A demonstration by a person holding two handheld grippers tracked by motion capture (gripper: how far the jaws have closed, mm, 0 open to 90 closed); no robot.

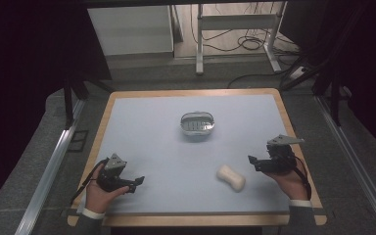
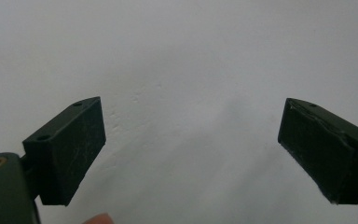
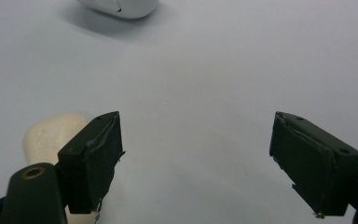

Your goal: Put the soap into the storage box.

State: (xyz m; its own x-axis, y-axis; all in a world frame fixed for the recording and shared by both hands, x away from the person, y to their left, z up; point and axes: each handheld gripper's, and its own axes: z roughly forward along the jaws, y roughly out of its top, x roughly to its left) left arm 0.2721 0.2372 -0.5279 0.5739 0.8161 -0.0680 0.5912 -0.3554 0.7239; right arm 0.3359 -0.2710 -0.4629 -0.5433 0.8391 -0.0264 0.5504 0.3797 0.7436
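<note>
Jaws of the right gripper (image 1: 254, 162) are standing wide apart, holding nothing. They are pointing toward the pale soap bar (image 1: 231, 177), which is lying on the bench (image 1: 147, 127) just beside them, long axis slanting across their line. Left gripper (image 1: 136, 182), equally wide and empty, is sitting well apart from it.

The high view is dim and grainy: the pale surface (image 1: 176, 147) is evenly lit from above, while the surroundings fall into near black at both sides. Shadows under the soap (image 1: 231, 177) and dish (image 1: 197, 123) are faint and soft. Both gripper views are brighter but soft, with a washed-out, featureless surface. The black jaws show little detail, and the dish's shadow there is diffuse.
</note>
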